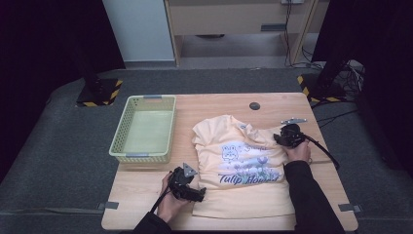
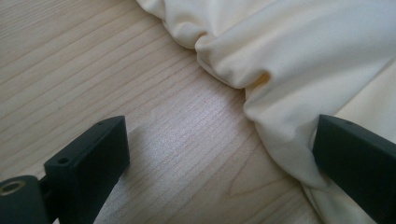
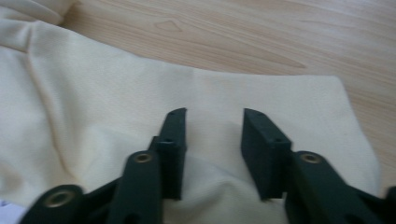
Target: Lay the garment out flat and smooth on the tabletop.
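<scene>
A light wooden table (image 1: 146,183) stands on a dark grey carpet (image 1: 58,146), which spreads around it on every side. Beyond the table's far edge the carpet meets a paler grey floor (image 1: 234,51). Behind the table to the far left hangs a black curtain (image 1: 44,34), with a pale blue-white panel (image 1: 139,29) beside it. Straight behind the table stands a light wooden desk (image 1: 234,17). Two black stand bases with yellow and black striped edges (image 1: 100,92) (image 1: 319,87) rest just off the table's far corners. Loose cables (image 1: 353,73) lie near the far right corner.
</scene>
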